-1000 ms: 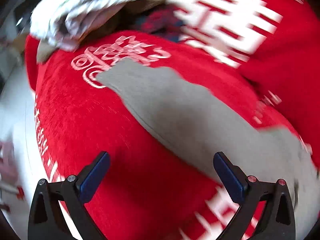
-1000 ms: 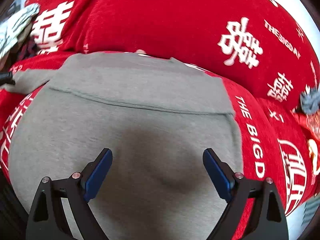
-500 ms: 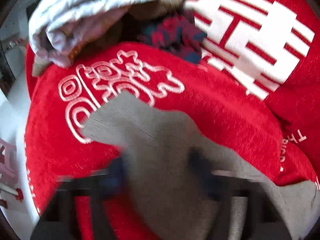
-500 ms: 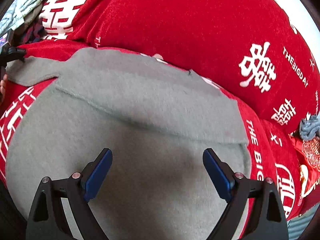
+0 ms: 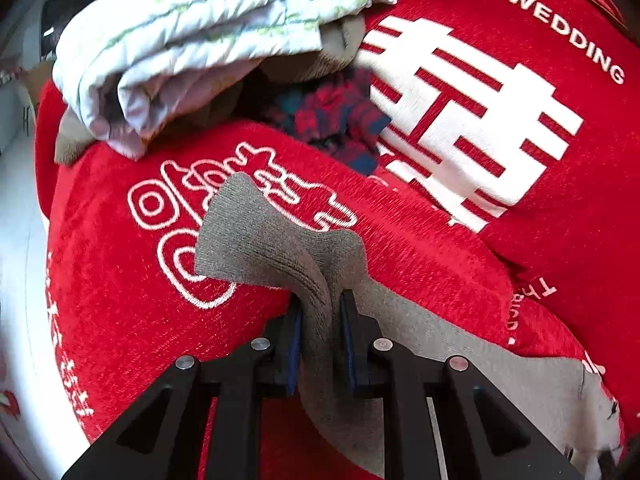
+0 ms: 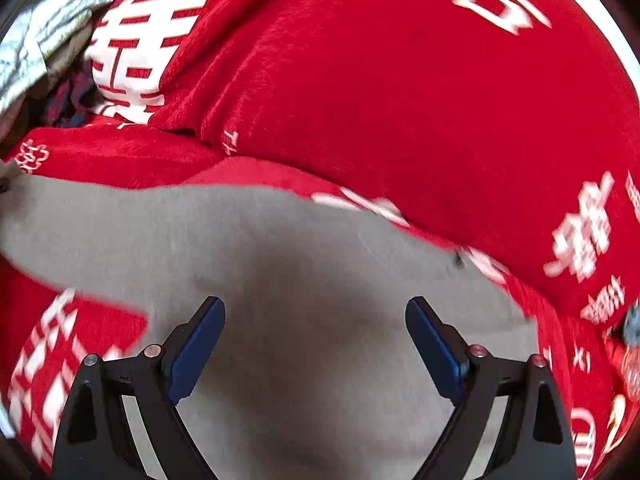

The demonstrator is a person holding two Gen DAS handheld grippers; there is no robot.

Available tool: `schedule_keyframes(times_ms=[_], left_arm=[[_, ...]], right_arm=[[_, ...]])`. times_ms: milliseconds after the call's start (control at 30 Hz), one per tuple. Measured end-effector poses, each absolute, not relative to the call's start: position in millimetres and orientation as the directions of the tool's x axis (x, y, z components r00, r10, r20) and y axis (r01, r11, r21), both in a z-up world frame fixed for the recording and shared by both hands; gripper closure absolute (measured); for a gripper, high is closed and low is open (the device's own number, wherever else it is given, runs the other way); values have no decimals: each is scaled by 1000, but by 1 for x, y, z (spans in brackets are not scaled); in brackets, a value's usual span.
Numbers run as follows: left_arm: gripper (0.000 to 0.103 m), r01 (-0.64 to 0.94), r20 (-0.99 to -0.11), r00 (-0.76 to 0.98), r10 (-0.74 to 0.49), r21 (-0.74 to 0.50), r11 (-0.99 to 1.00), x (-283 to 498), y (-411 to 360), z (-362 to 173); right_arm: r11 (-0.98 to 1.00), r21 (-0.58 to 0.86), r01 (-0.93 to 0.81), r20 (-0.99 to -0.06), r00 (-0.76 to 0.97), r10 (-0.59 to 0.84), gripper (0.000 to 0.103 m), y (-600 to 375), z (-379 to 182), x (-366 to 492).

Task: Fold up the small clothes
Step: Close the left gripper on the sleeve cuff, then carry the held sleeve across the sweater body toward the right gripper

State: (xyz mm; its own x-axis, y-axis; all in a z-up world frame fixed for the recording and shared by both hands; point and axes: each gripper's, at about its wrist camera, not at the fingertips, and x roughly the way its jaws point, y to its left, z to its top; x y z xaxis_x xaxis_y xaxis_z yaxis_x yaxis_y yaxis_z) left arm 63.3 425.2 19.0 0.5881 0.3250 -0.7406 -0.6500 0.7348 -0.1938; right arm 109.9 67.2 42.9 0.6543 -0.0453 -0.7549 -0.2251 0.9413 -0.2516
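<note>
Item 1, left gripper point(image 5: 320, 312): I read it as clenched on the grey garment point(image 5: 280, 240). Both blue-padded fingers point(image 5: 294, 344) press a bunched ridge of the knit between them. Ahead of the fingertips and slightly to their left, the ribbed end of the garment fans out, lifted and curling over the red cover point(image 5: 120, 300). To the gripper's right, the rest of the grey cloth trails away low across the red surface toward the frame edge.

Item 2, ahead and left of the left gripper: a crumpled white cloth with faint green lines point(image 5: 200, 28), lying on top of a brown fabric piece point(image 5: 340, 52). Straight ahead, just past the grey end, a dark red-and-blue patterned cloth point(image 5: 336, 120) sits tucked between the red cover and a red cushion with a large white character point(image 5: 460, 128), which stands ahead and to the right.

Item 3, right gripper point(image 6: 316, 344): released, fingers spread wide and holding nothing. I see the grey garment point(image 6: 280, 280) spread flat directly beneath and ahead of it, filling the gap between the fingers and extending far to the left as a narrowing arm. This view is motion-blurred. Beyond and to the right of the garment lies red fabric printed with white characters point(image 6: 400, 100).
</note>
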Motion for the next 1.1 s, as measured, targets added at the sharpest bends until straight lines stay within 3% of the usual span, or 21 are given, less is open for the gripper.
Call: schedule_keyframes(times_ms=[233,333,400,533,800,1100], left_arm=[[84,-653,-745,579,332,-181,735,53,423,24],[84,-646,-738,577,351,-149,749,50,416,27],[84,-644,-730,578,365,-133,753,47,410,30],[84,-634,-720,591,364,-136,761,41,400,37],[84,-613,-699,606,379,-108,782,36,375,57],[84,-590,-693,606,390,-63,805,35,333,76]], right_arm=[[934,-267,-237,-835,541,-101,10,124,-6,164],[919,-240,-312,-832,554,-29,13,147,-8,153],[910,-113,-399,-860,497,111,14,150,-1,144],[914,-189,-359,-811,582,61,14,136,19,119],[936,-165,-312,-769,635,76,14,69,49,71],[957,-139,-253,-778,626,52,14,10,35,33]])
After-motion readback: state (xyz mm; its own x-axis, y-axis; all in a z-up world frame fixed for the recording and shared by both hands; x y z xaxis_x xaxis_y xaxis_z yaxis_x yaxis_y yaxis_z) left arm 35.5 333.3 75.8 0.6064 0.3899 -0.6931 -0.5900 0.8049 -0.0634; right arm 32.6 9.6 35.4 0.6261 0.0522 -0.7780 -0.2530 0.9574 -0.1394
